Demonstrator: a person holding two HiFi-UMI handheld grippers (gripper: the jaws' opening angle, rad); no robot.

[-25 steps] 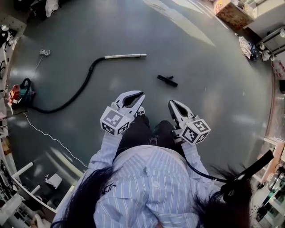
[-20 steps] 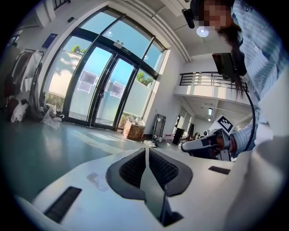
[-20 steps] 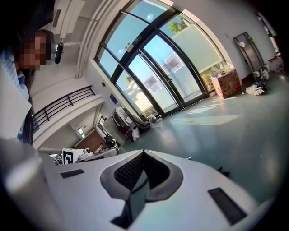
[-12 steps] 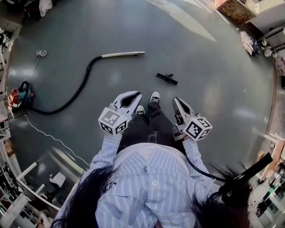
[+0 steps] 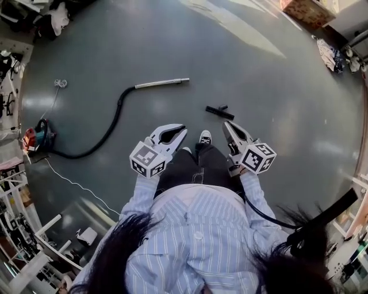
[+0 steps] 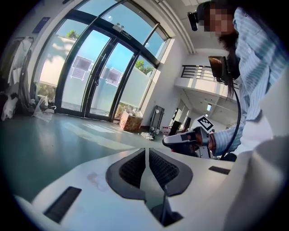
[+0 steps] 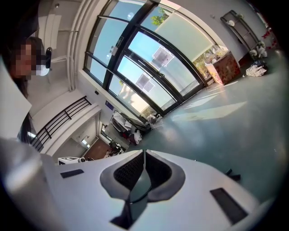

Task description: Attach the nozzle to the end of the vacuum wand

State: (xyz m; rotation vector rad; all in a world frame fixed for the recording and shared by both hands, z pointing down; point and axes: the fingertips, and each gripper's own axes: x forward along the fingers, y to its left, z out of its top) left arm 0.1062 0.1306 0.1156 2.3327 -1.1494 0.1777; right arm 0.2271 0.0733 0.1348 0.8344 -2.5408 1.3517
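Note:
The silver vacuum wand (image 5: 161,84) lies on the grey floor, joined to a black hose (image 5: 114,120) that curves back to the vacuum body (image 5: 38,138) at the left. To the wand's right and apart from it, the small black nozzle (image 5: 219,112) lies on the floor. My left gripper (image 5: 183,128) is held out over the floor short of both, shut with nothing between its jaws (image 6: 147,149). My right gripper (image 5: 226,124) is shut and empty too (image 7: 144,151), its tips close to the nozzle in the head view but above it.
A white cord (image 5: 69,181) trails from the vacuum body across the floor. Shelving and clutter (image 5: 14,189) line the left edge, and a cardboard box (image 5: 310,11) stands at the far right. The person's shoe (image 5: 204,137) is between the grippers. Glass doors (image 6: 95,81) stand ahead.
The person has stepped forward, and both grippers have moved on with them. The nozzle and wand now lie nearer to the gripper tips. The right gripper has rolled a little.

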